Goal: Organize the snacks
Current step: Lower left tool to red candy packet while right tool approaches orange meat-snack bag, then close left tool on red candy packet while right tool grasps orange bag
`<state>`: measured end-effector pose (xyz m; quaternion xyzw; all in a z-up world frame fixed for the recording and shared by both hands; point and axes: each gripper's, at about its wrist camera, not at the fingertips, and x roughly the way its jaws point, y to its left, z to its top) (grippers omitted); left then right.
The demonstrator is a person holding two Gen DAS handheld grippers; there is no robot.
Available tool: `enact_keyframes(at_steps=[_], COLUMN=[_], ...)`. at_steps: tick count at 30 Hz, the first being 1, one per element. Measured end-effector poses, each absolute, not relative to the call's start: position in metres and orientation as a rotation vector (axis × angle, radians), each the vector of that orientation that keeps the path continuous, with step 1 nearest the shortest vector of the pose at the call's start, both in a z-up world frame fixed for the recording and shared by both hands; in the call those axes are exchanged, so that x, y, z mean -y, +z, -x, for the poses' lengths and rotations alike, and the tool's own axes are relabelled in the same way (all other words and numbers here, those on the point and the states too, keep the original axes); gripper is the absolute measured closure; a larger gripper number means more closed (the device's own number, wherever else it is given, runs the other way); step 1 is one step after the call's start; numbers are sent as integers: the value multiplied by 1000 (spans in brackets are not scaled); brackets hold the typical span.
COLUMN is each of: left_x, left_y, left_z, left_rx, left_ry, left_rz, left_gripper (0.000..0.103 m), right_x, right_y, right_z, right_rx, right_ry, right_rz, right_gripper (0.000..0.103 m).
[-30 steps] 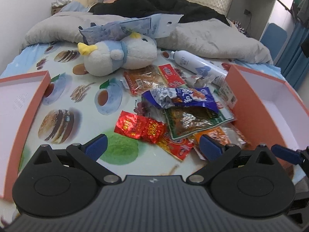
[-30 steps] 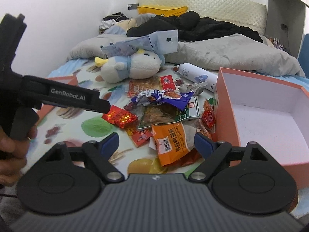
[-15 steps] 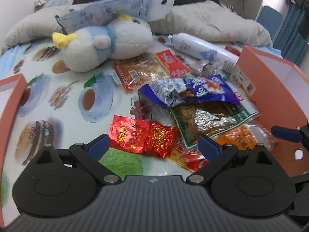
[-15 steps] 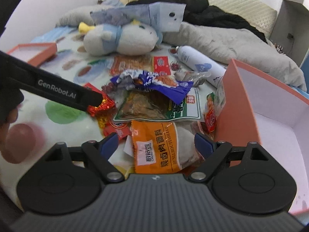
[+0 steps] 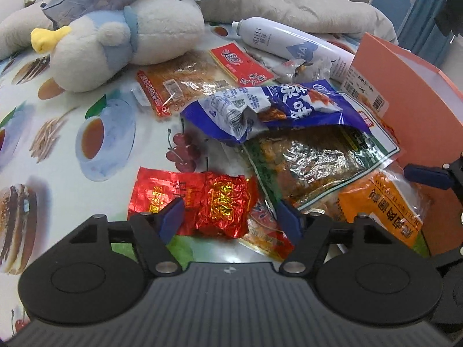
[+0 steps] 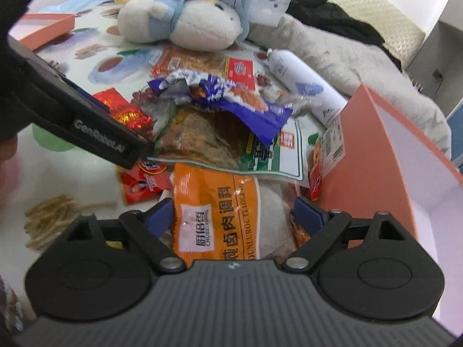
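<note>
A pile of snack packets lies on a printed sheet. In the left wrist view a crumpled red foil packet [image 5: 222, 202] sits between the fingers of my left gripper [image 5: 230, 221]. Its jaws are closing, and the pads do not press on the foil. An orange packet [image 6: 217, 208] lies between the fingers of my right gripper [image 6: 233, 214], whose jaws stand wide, opening slightly, with nothing gripped. A blue packet [image 5: 289, 101] rests on a green-edged clear packet [image 5: 312, 162]. The orange box [image 6: 376, 150] stands open just right of the pile.
A white and blue plush toy [image 5: 115, 37] and a white spray can [image 5: 289, 40] lie behind the pile, with grey bedding beyond. An orange box lid [image 6: 46, 27] sits far left. The left gripper's black body [image 6: 86, 115] crosses the right wrist view.
Both grippers have sunk and moved in on the pile. The left jaws have narrowed around the red foil packet. The orange packet now lies between the right fingers.
</note>
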<state>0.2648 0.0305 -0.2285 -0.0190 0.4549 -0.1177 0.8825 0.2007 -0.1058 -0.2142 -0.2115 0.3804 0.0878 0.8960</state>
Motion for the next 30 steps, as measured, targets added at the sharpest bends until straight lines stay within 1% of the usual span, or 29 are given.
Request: enact_keyframes(at_steps=[4, 7, 8, 9, 10, 11, 12, 13, 14, 15, 19, 20, 22, 30], left_x=[-27, -25, -25, -26, -27, -27, -26, -25, -25, -24, -23, -22, -22, -24], left_y=[-231, -231, -230, -230, -230, -229, -228, -227, -227, -226, -224, -223, -221, -209], left_z=[-266, -265, -265, -265, -265, -264, -264, -263, -262, -260, -253, -250, -243, -214], left_rx=[-943, -940, -937, -936, -936, -936, -936, -934, -936, -938, -943, -943, -943, -947], left_ry=[-240, -225, -214, -214, -218, -220, -222, -219, -217, -217, -223, -223, -221, -187], left_rz=[16, -7, -15, -15, -9, -5, -4, -7, -9, -8, 0, 2, 11, 68], left_gripper=[35, 46, 52, 54, 56, 60, 62, 62, 63, 63, 63, 63, 67, 67], right_x=[111, 111, 113, 114, 114, 114, 114, 115, 115, 116, 121, 122, 124, 133], right_y=[-217, -218, -218, -217, -216, -216, -215, -213, -211, -209, -201, -200, -197, -190], right_z=[-208, -207, -206, -204, -202, -201, -199, -198, -196, -195, -189, -187, -183, -163], right_rx=[-823, -829, -831, -832, -829, -828, -827, -826, -822, -818, -806, -803, -803, -792], right_ry=[186, 196, 204, 205, 206, 212, 219, 223, 226, 225, 238, 241, 249, 260], right_rz=[376, 359, 347, 342, 347, 351, 351, 350, 348, 343, 313, 310, 297, 246], right_gripper=[10, 10, 11, 16, 18, 19, 23, 27, 29, 36, 45, 46, 50, 58])
